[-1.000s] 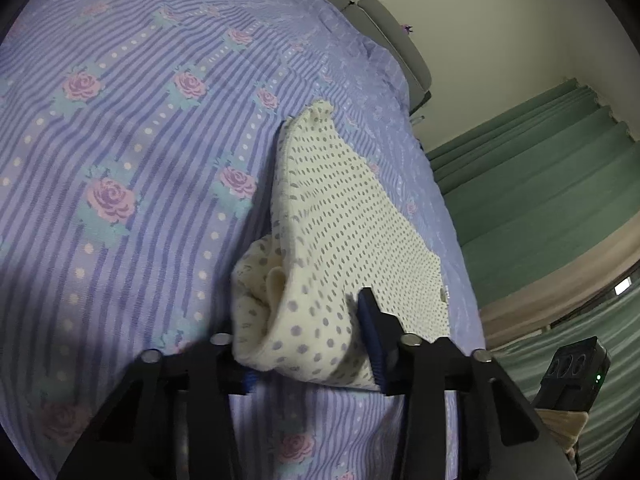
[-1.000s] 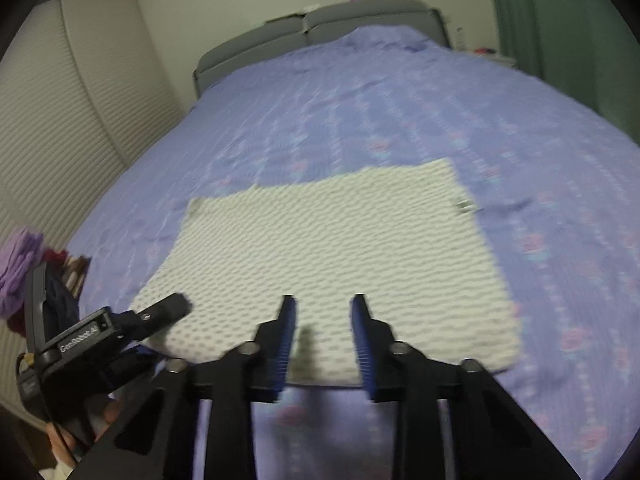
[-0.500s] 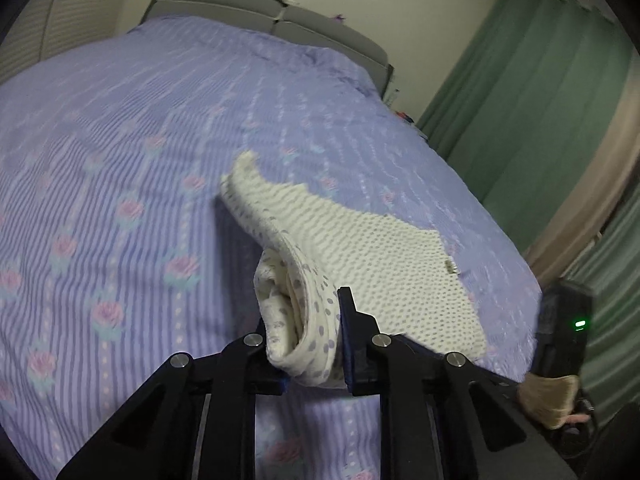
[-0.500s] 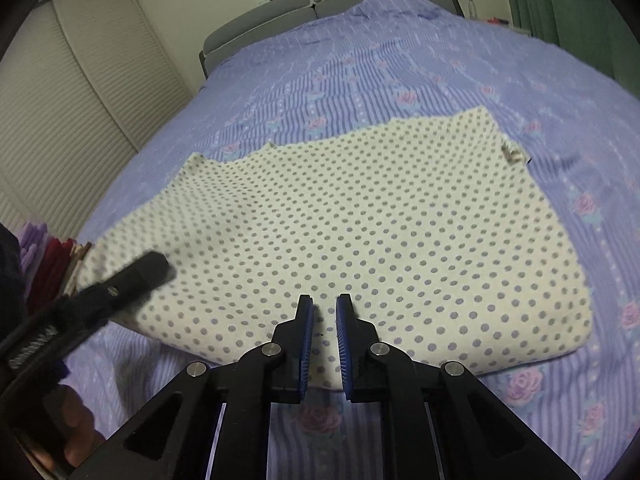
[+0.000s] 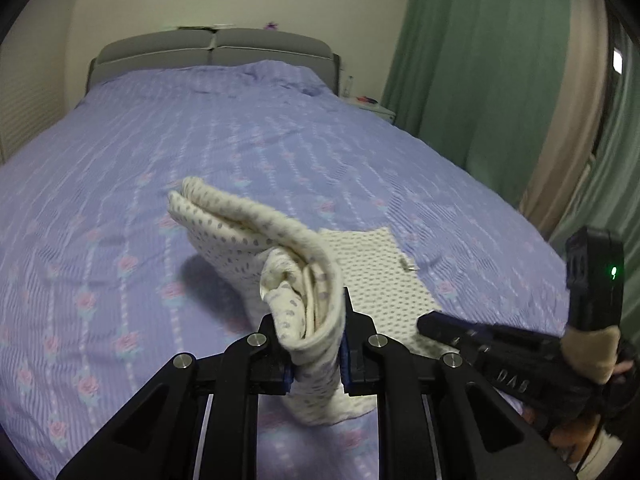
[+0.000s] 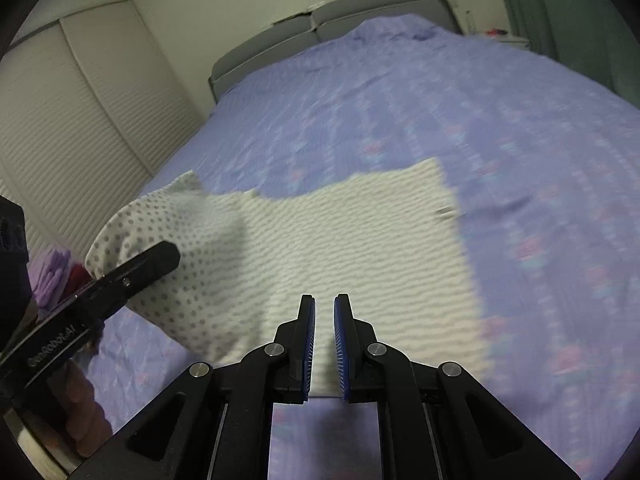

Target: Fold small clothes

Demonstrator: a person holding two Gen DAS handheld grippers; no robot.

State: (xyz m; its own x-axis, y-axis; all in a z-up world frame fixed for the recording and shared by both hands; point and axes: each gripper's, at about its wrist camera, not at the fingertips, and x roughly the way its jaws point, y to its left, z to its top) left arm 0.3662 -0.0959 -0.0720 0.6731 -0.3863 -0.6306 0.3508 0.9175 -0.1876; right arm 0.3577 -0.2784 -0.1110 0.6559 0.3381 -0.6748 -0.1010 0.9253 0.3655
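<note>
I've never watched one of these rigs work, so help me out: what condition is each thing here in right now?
Left gripper: shut on the cloth, lifting one bunched edge.
Right gripper: jaws a narrow gap apart at the cloth's near edge; whether it grips is unclear.
Cloth: dotted, partly flat on the bed, one side raised and folding over.
Bed: covered by a purple floral sheet.
Curtain: drawn.

The garment (image 6: 352,256) lies on the bedspread (image 6: 460,100), near its foot, with the headboard (image 5: 212,50) far behind it. Its left end (image 5: 308,292) is raised off the bed between the fingers of the left gripper (image 5: 316,344). The right gripper (image 6: 324,344) sits at the garment's near edge, right of the left one.
</note>
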